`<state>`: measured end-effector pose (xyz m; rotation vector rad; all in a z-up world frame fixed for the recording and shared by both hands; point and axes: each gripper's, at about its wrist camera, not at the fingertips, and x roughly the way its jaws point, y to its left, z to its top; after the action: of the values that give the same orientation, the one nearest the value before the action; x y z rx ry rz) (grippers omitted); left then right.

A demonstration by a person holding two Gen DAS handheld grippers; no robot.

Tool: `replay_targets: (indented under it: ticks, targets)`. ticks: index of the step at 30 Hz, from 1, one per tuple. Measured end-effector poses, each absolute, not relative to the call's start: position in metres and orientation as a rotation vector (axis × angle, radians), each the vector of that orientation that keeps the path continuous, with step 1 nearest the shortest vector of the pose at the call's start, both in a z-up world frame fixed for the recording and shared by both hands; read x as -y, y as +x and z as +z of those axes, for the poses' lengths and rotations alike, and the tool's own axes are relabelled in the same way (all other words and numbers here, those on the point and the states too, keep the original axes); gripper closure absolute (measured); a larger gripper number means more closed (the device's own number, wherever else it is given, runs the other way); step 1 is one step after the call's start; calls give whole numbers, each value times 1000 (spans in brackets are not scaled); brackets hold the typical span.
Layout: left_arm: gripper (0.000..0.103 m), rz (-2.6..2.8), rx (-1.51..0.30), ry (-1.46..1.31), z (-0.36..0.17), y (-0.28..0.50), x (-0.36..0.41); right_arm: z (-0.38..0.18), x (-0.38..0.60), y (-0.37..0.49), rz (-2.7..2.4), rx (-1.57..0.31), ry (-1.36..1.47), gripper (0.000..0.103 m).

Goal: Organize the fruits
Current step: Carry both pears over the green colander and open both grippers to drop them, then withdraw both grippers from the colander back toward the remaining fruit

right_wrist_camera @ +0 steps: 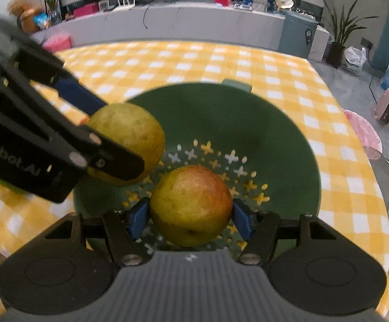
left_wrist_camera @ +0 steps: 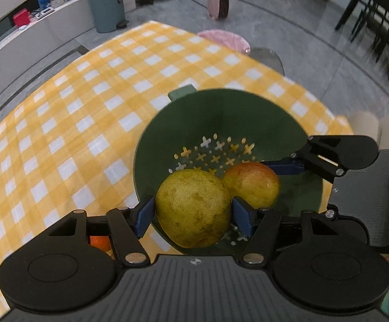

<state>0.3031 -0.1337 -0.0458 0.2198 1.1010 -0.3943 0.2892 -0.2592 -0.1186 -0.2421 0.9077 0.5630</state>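
**Both fruits over the colander: set them down softly**

The left gripper [left_wrist_camera: 193, 212] clamps the yellow-green pear [left_wrist_camera: 193, 208] between its fingers; the right gripper [right_wrist_camera: 190, 214] likewise grips the red-blushed pear [right_wrist_camera: 191, 204]. Beneath and ahead of both lies the green colander [right_wrist_camera: 275, 134] on the checked worktop [left_wrist_camera: 87, 107]. Best lower each until it rests, then release one at a time

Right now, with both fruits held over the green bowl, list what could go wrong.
1. The left gripper grips the yellow-green pear right beside the red-blushed fruit in the right gripper; releasing together may knock them against each other.
2. The pear hangs near the green colander bowl rim; it could roll out onto the checkered cloth.
3. The grippers sit close and may collide.
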Motion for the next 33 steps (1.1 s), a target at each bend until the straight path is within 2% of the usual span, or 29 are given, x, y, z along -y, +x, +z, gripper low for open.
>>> replay_targets:
  ticks: [17, 22, 25, 31, 33]
  targets:
    - [31, -385, -1229, 378, -68, 317, 163, -123, 264, 279, 577, -885, -246, 41]
    - [31, -364, -1272, 336, -73, 326, 160, -112, 279, 274, 578, -847, -179, 34]
    - [30, -362, -1299, 324, -79, 327, 163, -115, 281, 274, 586, -857, -182, 34]
    - [29, -348, -1279, 351, -77, 323, 170, -114, 284, 273, 597, -836, -206, 34]
    - [28, -362, -1221, 364, -69, 318, 170, -113, 288, 274, 596, -825, -181, 33]
